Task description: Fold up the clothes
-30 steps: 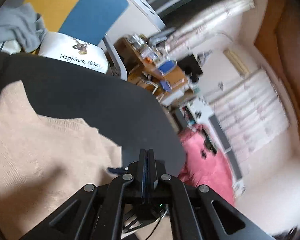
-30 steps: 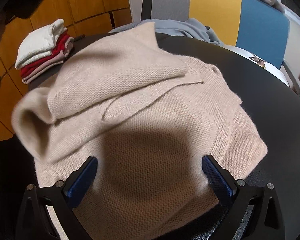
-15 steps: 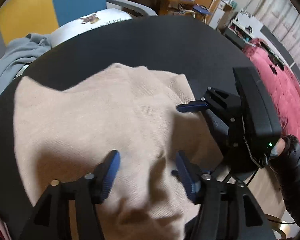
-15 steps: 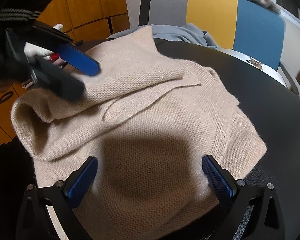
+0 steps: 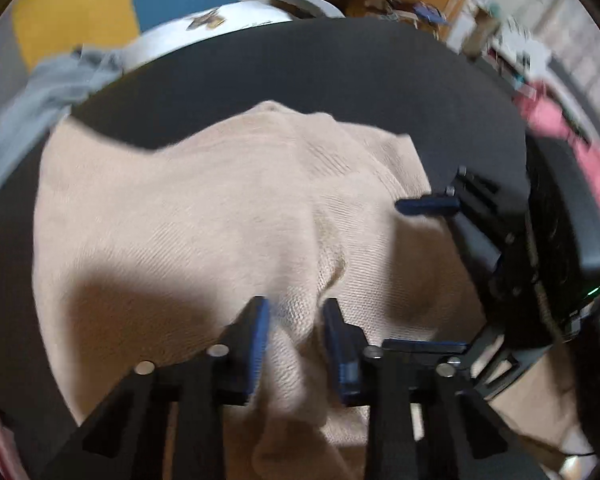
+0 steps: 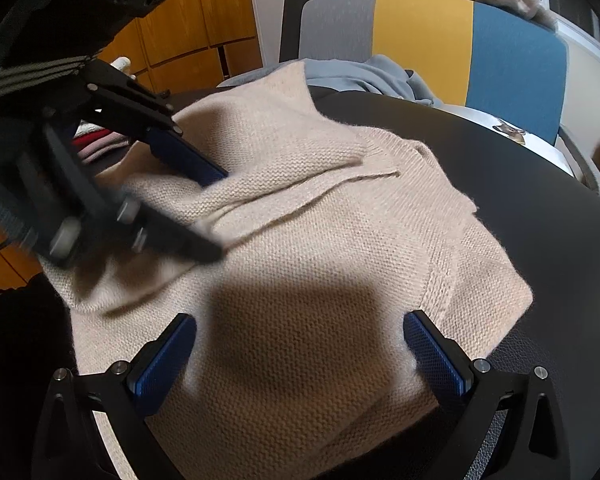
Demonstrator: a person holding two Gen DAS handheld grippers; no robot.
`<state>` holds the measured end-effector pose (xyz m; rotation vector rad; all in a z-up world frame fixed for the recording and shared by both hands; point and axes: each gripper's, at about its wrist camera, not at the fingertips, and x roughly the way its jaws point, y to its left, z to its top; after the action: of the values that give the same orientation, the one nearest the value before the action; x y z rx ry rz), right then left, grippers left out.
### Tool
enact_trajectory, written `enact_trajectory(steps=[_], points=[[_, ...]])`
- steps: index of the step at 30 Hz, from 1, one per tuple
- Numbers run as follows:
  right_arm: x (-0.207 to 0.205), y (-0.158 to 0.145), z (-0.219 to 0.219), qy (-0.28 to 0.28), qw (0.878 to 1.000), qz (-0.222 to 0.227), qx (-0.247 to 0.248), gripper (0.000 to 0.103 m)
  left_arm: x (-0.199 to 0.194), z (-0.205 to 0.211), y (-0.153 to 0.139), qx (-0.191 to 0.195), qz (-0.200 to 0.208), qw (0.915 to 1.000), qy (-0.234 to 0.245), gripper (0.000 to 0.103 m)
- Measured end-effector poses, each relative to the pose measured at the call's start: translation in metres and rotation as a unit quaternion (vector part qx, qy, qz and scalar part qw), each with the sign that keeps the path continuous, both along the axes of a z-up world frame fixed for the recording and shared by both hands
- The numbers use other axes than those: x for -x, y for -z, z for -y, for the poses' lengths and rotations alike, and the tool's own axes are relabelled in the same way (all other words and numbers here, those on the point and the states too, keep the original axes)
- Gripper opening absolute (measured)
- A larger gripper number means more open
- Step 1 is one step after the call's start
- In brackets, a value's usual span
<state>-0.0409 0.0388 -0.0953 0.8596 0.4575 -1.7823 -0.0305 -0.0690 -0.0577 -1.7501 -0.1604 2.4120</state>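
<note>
A beige knit sweater (image 5: 220, 220) (image 6: 320, 240) lies partly folded on a round black table (image 5: 340, 72) (image 6: 520, 184). My left gripper (image 5: 296, 312) (image 6: 218, 212) points steeply down at the sweater's left side. Its jaws are closing, and a raised ridge of knit is pinched between the blue pads (image 5: 260, 332). My right gripper (image 6: 300, 332) (image 5: 396, 276) hangs over the sweater's near part. It is wide open with nothing gripped; the cloth only lies beneath it.
Behind the table stands a chair (image 6: 460, 40) with a grey, yellow and blue back. A grey garment (image 6: 380, 80) and a white printed cushion (image 5: 220, 28) lie on it. Folded red and white clothes (image 6: 96, 140) are stacked at the left, by wooden cabinets (image 6: 188, 40).
My left gripper swung down from facing the room onto the sweater, opened wide, then narrowed on a ridge of knit. The right gripper stayed put and open.
</note>
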Motion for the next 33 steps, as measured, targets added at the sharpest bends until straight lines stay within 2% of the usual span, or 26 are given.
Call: enact_trajectory(steps=[2,4,6,7,10,13,14,15,16,17,19,21,23,24,25,26,27,28,29,31,33], points=[[0.000,0.000,0.001,0.000,1.000,-0.001,-0.001,0.103,-0.003,0.015,0.000,-0.052,0.001,0.9985,-0.018,0.017],[-0.001,0.000,0.000,0.000,1.000,-0.003,-0.002,0.103,-0.006,0.030,0.000,-0.111,-0.001,0.9932,-0.036,0.015],[-0.001,0.000,0.001,0.000,1.000,-0.005,-0.003,0.103,-0.009,0.045,0.000,-0.172,-0.005,0.9837,-0.053,0.012],[-0.002,0.000,0.001,0.001,1.000,-0.006,-0.003,0.103,-0.011,0.053,-0.001,-0.216,-0.014,0.9745,-0.059,0.012],[-0.002,0.000,0.001,0.001,1.000,-0.009,-0.004,0.103,-0.022,0.073,-0.002,-0.327,-0.053,0.9410,-0.071,0.011],[-0.004,0.000,0.002,0.002,1.000,-0.011,-0.004,0.103,-0.031,0.087,-0.003,-0.415,-0.089,0.9020,-0.079,0.007],[-0.004,0.000,0.002,0.002,1.000,-0.011,-0.004,0.103,-0.033,0.089,-0.004,-0.443,-0.101,0.8870,-0.079,0.000],[-0.004,0.000,0.002,0.002,1.000,-0.012,-0.004,0.103,-0.034,0.090,-0.008,-0.485,-0.118,0.8635,-0.073,0.000],[-0.005,0.000,0.002,0.003,1.000,-0.012,-0.004,0.103,-0.034,0.087,-0.014,-0.503,-0.132,0.8518,-0.065,0.000],[-0.005,0.001,0.003,0.003,1.000,-0.013,-0.004,0.103,-0.031,0.081,-0.022,-0.492,-0.140,0.8572,-0.055,0.000],[-0.006,0.001,0.004,0.004,1.000,-0.013,-0.004,0.103,-0.025,0.068,-0.032,-0.457,-0.140,0.8779,-0.035,0.000],[-0.007,0.001,0.003,0.004,1.000,-0.013,-0.003,0.103,-0.024,0.058,-0.044,-0.390,-0.132,0.9111,-0.020,0.000],[-0.008,0.002,0.003,0.004,1.000,-0.014,-0.003,0.103,-0.030,0.055,-0.055,-0.285,-0.114,0.9517,-0.012,0.013],[-0.009,0.002,0.003,0.004,1.000,-0.014,-0.002,0.103,-0.033,0.054,-0.059,-0.232,-0.103,0.9671,-0.011,0.024],[-0.009,0.002,0.003,0.004,1.000,-0.014,-0.002,0.103,-0.035,0.050,-0.060,-0.182,-0.097,0.9785,-0.007,0.029],[-0.009,0.002,0.003,0.004,1.000,-0.014,-0.001,0.103,-0.038,0.045,-0.059,-0.136,-0.091,0.9865,-0.002,0.033],[-0.010,0.002,0.002,0.004,1.000,-0.014,-0.001,0.103,-0.040,0.038,-0.058,-0.096,-0.081,0.9921,0.005,0.048],[-0.010,0.002,0.002,0.004,1.000,-0.014,-0.001,0.103,-0.041,0.029,-0.053,-0.072,-0.071,0.9947,0.017,0.060],[-0.011,0.002,0.002,0.004,1.000,-0.015,0.000,0.103,-0.042,0.020,-0.048,-0.049,-0.061,0.9965,0.029,0.064],[-0.012,0.002,0.002,0.004,1.000,-0.015,0.001,0.103,-0.042,0.007,-0.038,-0.012,-0.043,0.9975,0.054,0.078],[-0.013,0.003,0.002,0.005,1.000,-0.015,0.001,0.103,-0.038,-0.012,-0.029,0.023,-0.031,0.9964,0.076,0.079]])
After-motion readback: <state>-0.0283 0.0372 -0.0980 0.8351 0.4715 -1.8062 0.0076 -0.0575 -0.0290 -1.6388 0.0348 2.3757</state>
